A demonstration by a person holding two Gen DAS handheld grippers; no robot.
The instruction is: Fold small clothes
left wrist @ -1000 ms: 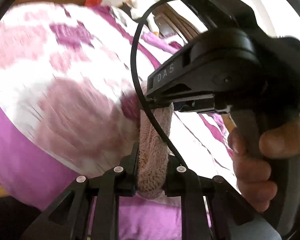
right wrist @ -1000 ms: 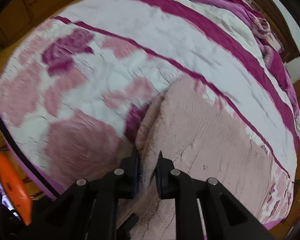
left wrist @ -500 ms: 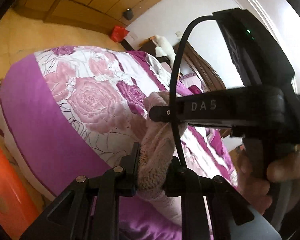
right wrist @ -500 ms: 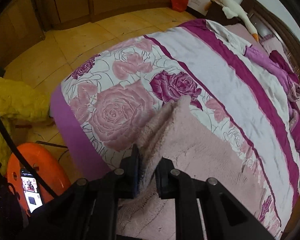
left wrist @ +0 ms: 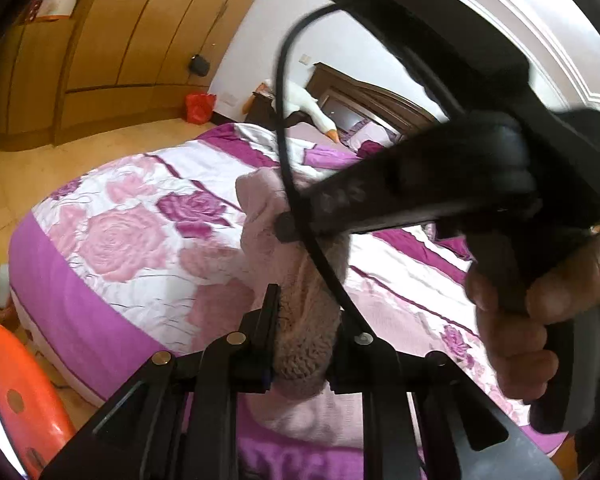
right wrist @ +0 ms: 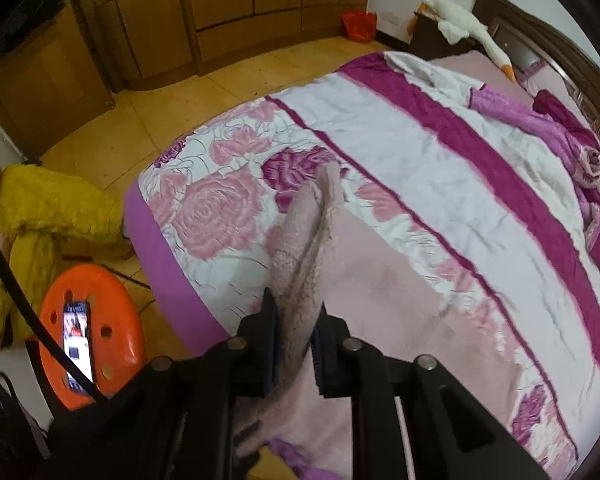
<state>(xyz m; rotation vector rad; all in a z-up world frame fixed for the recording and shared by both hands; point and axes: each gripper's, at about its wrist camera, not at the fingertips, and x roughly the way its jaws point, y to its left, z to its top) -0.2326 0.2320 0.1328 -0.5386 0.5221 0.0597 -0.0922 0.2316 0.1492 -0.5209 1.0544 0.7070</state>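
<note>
Soft, limp pink knit garment (right wrist: 364, 292), lower centre, draped on floral bedspread (right wrist: 420, 148); left gripper (left wrist: 306, 344) and right gripper (right wrist: 296, 340) each pinch its bunched edge—light, floppy, best gripped at corners.

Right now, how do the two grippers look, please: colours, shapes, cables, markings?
The left gripper and the right gripper are black, with angular linkage arms and round silver pivot pins. The right gripper, seen from the left wrist camera, has a bulky black body with blurred pale lettering, a grey handle and a thin black cable looping above.
</note>
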